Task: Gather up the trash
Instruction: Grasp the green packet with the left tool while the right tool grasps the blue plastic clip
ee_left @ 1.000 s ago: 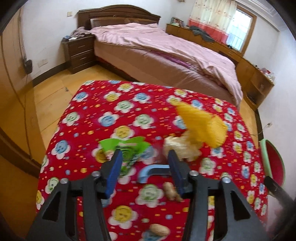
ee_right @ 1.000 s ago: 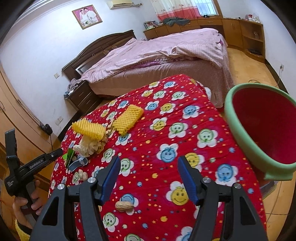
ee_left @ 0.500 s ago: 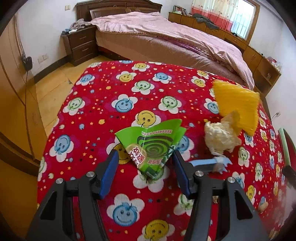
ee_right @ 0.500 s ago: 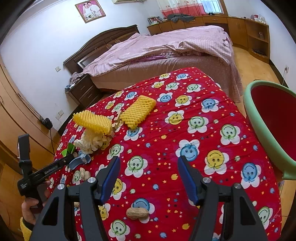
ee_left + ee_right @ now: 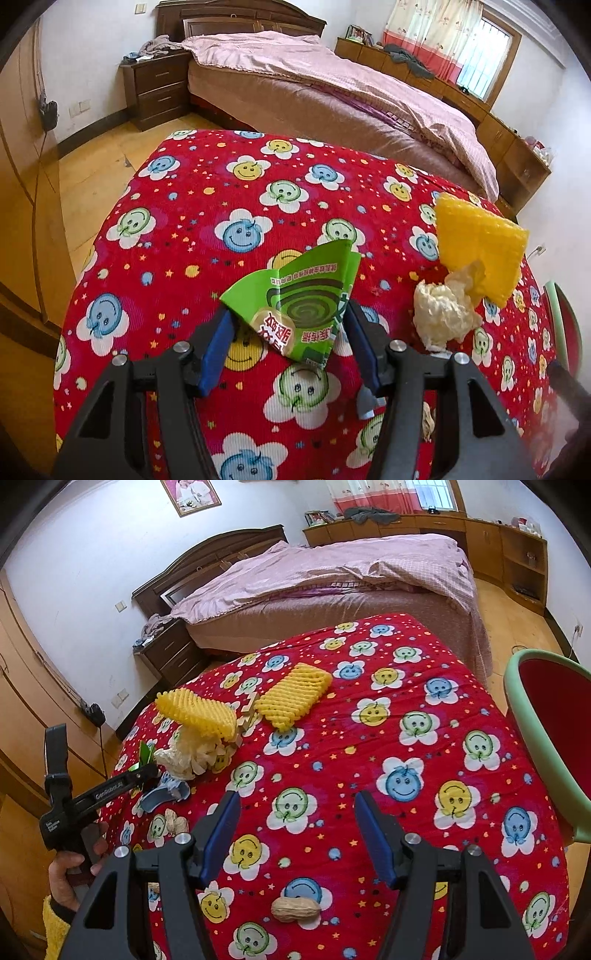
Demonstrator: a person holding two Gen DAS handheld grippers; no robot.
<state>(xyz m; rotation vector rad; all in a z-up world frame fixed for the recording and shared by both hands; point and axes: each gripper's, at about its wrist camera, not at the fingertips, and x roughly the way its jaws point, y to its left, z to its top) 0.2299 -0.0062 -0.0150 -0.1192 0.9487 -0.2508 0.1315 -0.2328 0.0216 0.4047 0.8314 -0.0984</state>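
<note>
A crumpled green wrapper [image 5: 295, 295] lies on the red smiley-flower tablecloth [image 5: 184, 240]. My left gripper [image 5: 288, 314] straddles it, one blue finger at each edge; the jaws are closing, and no firm pinch shows. Right of it are a balled tissue [image 5: 443, 314] and a yellow foam net [image 5: 480, 247]. A blue-grey plastic piece [image 5: 365, 402] sits by the right finger. My right gripper [image 5: 297, 799] hovers open over bare cloth, a peanut [image 5: 295, 910] below it. The right wrist view shows the left gripper [image 5: 147, 771] at the table's left edge.
A red basin with a green rim [image 5: 517, 709] stands off the table's right side. A second foam net [image 5: 291, 698], wooden sticks [image 5: 247, 716] and more peanuts [image 5: 171, 819] lie on the cloth. A bed [image 5: 332, 572] and nightstand [image 5: 159, 88] stand beyond.
My left gripper came forward and down from the blue-grey piece to the green wrapper, which now sits between its fingers. My right gripper drifted a little leftward; the basin slid toward the frame's right.
</note>
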